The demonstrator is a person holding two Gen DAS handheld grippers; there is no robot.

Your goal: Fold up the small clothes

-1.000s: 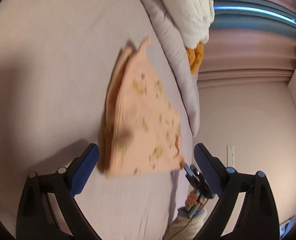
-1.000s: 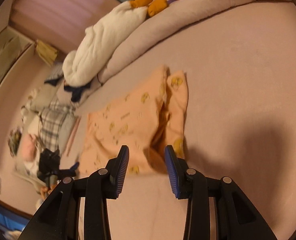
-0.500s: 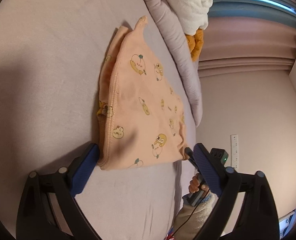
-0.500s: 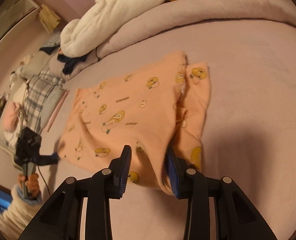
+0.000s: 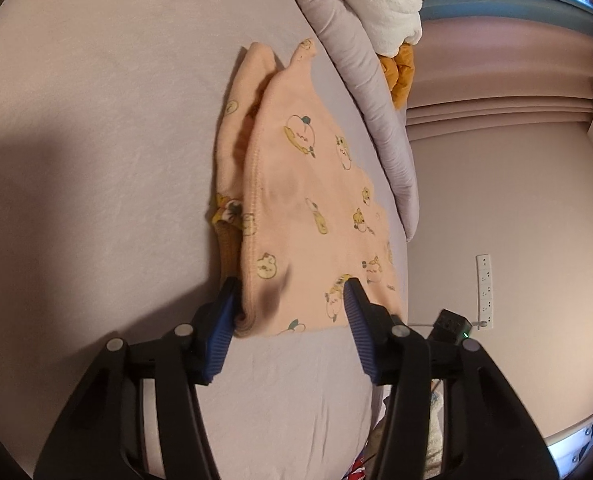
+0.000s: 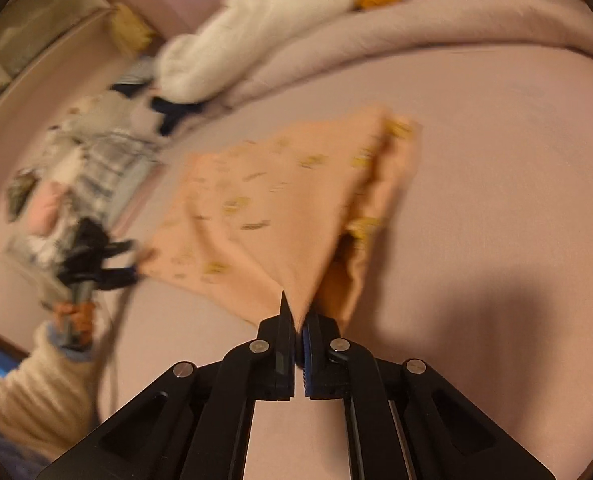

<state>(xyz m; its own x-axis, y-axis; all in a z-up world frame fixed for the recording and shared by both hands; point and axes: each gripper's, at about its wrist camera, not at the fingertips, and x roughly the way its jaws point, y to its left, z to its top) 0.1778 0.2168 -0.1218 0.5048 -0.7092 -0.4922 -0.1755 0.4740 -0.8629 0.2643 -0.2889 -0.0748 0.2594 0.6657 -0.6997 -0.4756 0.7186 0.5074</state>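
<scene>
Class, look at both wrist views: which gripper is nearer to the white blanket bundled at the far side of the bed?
Neither is clearly nearer. The left gripper is closing around one near corner of the peach garment, the right gripper pinches another; the white blanket lies beyond both.

Home bedroom. Wide bed (image 5: 96,120) with pinkish sheet, rolled duvet (image 5: 360,80) and white fluffy blanket (image 5: 388,4) along its edge, pleated curtains (image 5: 496,76) behind. Laundry pile (image 6: 80,168) heaped beside the bed, power strip (image 5: 483,292) on the wall.

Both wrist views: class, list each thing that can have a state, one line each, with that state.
Peach garment: partly folded, lying on the bed, one corner lifted.
Right gripper: shut on a garment corner.
Left gripper: fingers closing around the garment's near edge.
Duvet: bunched along the bed's edge.
</scene>
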